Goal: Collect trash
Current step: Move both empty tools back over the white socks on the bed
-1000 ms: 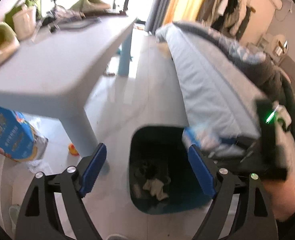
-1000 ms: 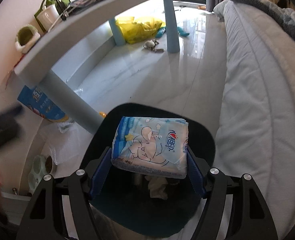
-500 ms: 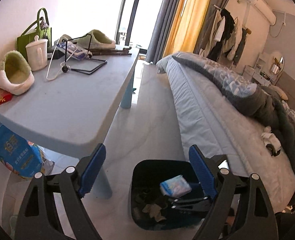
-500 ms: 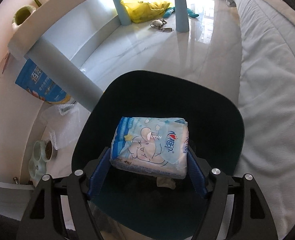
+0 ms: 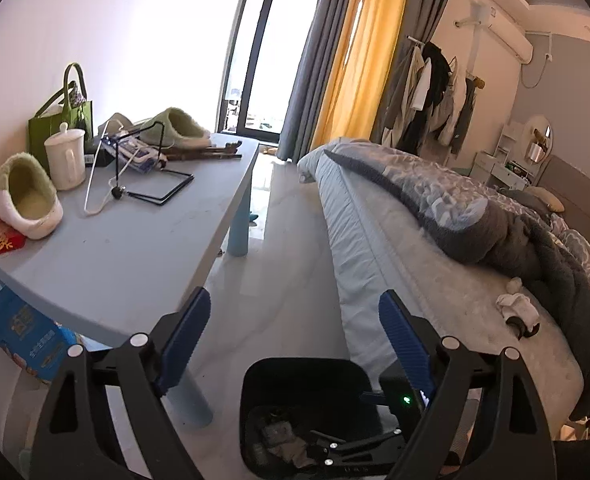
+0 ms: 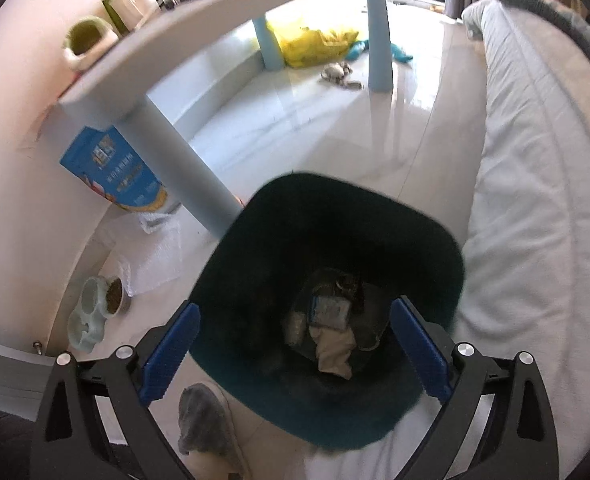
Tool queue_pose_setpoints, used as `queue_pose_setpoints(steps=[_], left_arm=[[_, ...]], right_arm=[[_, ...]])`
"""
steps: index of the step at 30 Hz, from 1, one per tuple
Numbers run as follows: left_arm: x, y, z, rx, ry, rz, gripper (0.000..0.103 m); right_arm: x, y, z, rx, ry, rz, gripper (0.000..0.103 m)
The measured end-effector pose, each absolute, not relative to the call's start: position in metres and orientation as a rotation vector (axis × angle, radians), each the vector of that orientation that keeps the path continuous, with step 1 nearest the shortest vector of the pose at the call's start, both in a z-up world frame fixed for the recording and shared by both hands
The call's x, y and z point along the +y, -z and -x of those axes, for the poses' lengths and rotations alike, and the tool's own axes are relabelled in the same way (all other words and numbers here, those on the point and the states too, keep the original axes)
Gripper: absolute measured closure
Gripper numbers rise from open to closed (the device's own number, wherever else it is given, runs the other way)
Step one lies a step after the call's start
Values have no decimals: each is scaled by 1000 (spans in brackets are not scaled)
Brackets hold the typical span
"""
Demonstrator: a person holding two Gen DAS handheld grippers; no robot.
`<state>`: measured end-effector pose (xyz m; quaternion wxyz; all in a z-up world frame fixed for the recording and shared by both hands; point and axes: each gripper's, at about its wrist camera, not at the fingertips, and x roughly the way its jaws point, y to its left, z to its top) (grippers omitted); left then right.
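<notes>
Right gripper (image 6: 293,344), jaws just opened wide and empty, hovers over bin (image 6: 255,232); blurred tissue pack (image 6: 329,310) inside.

We see strong daylight pouring through the window (image 5: 255,80) far ahead of the left tongs, washing the wall beside it almost white and laying glare on the floor (image 6: 335,120). The right view is blurred, most of all the dark bin (image 6: 335,240) rim. Both views bend heavily toward black corners.
</notes>
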<state>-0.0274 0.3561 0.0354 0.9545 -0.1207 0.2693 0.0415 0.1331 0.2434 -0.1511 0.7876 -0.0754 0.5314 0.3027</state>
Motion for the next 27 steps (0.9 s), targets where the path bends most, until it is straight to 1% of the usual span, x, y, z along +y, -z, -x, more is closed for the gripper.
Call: queue_pose_setpoints(steps=[9,15,20,27], left_arm=[[315,-50,8,514,-43,238,13],[287,-54,-6,489,-15,263,11],[256,-55,-18,478,22,246,11],[216,-53,-36,493,84,247,10]], right_arm=[[203,107,-125,1018,-670,158,5],[154,70,-124,923,-618,135,5],[117,52,-122,867,-572,132,5],[58,41,-125,839,-489,120,5]])
